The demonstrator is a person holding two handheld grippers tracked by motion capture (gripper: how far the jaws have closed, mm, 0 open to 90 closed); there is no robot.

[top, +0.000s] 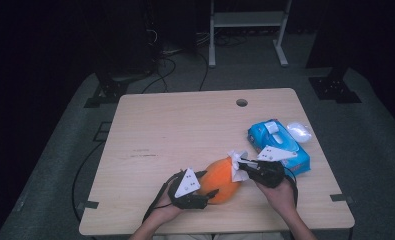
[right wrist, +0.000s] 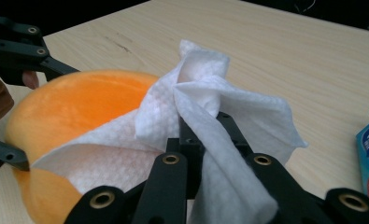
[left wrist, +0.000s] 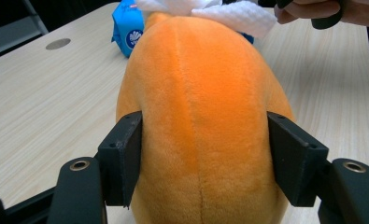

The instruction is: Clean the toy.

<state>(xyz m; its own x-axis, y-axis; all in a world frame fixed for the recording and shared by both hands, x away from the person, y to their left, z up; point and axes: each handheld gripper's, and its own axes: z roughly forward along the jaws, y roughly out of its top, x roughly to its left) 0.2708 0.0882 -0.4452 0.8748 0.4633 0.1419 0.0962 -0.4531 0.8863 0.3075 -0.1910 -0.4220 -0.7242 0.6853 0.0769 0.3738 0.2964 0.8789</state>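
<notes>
Plush toy (top: 221, 180): orange, near the table's (top: 185, 125) front edge, long axis running from left gripper (top: 205, 197) up-right toward right gripper (top: 241, 165).
Left jaws: clamping the plush's sides.
Right jaws: pressed together, pinching the white wipe (right wrist: 205, 121) against the plush's far end.
Wipes pack (top: 280, 147): blue, far right.

This looks like a lab or recording studio rather than a home. A plain pale wooden counter (top: 185, 130) with a round cable hole (top: 241, 102) stands alone on grey carpet (top: 375, 135), with darkness on all sides. Black stands bolted to flat base plates (top: 333, 87) flank its far corners, and loose cables (top: 170, 67) trail across the floor toward dark equipment at the back. A white metal frame (top: 247, 30) stands behind the counter. Black brackets (top: 88, 204) sit at the counter's near edges. The lighting falls on the counter alone.
</notes>
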